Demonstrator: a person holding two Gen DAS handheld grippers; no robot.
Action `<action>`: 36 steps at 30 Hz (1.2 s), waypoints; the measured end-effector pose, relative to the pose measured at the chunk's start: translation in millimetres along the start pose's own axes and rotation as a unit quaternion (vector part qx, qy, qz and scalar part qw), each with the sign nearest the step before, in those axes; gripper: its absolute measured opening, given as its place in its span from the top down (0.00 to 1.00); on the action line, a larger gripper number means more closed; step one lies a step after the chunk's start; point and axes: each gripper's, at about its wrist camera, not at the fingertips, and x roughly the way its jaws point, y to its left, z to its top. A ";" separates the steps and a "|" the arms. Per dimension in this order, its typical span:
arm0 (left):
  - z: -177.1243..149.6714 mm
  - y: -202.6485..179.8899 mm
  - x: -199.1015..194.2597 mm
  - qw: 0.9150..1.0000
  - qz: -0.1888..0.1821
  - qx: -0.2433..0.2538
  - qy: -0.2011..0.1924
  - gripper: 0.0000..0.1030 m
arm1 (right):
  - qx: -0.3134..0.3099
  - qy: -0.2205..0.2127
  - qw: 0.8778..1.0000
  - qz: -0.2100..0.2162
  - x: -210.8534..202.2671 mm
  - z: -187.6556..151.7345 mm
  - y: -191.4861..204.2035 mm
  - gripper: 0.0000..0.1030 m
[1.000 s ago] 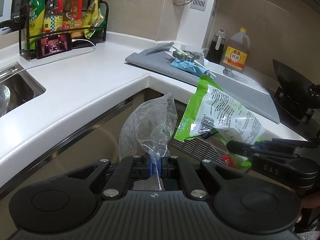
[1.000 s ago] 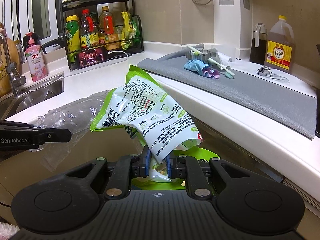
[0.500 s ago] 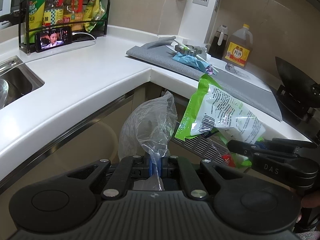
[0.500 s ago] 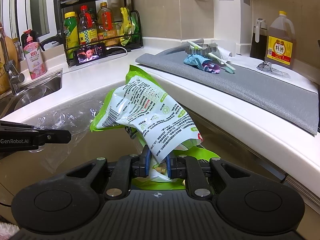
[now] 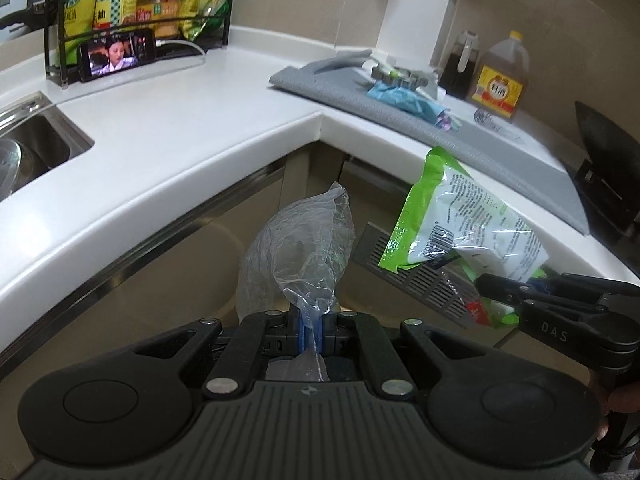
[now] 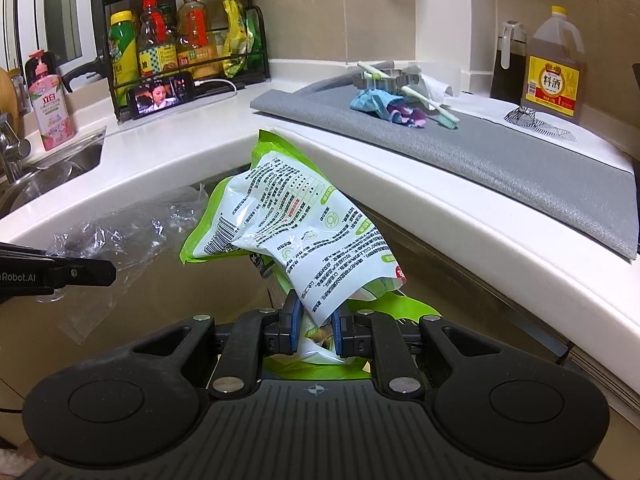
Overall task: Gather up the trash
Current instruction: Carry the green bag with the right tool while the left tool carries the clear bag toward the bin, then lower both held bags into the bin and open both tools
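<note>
Clear plastic, one crumpled bag [image 5: 298, 246], is pinched by its twisted neck in the left claw [image 5: 309, 326], whose fingers are pressed together on the film; the bag stands up at 12 o'clock from the claw, in front of the cabinet below the white tabletop [image 5: 168, 128]. One green-and-white wrapper [image 6: 298, 232] is pinched in the right claw [image 6: 316, 330], its fingers closed on the wrapper's lower end; it leans up toward 11 o'clock, off the tabletop and just before its edge. On the tabletop lies one grey mat [image 6: 500, 160], and on it one blue crumpled scrap [image 6: 376, 104] near 12 o'clock. One phone [image 6: 162, 94] leans against the rack [image 6: 120, 92] at 10 o'clock. Four bottles stand in that rack, and two more stand at 2 o'clock by the wall. One sink [image 5: 36, 148] sits at 9 o'clock in the left view.
</note>
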 end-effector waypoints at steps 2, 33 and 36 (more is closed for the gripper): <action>0.3 -0.2 4.4 1.000 0.001 0.000 0.007 0.95 | 0.001 0.004 1.000 -0.003 4.3 -1.0 -1.3 0.83; -4.2 -8.7 85.3 0.992 0.011 0.014 0.122 0.95 | -0.076 0.102 0.992 -0.025 72.0 -26.0 -0.8 0.83; -6.2 -7.5 93.4 0.991 0.009 0.011 0.132 0.95 | -0.082 0.111 0.990 -0.023 77.5 -26.9 0.6 0.83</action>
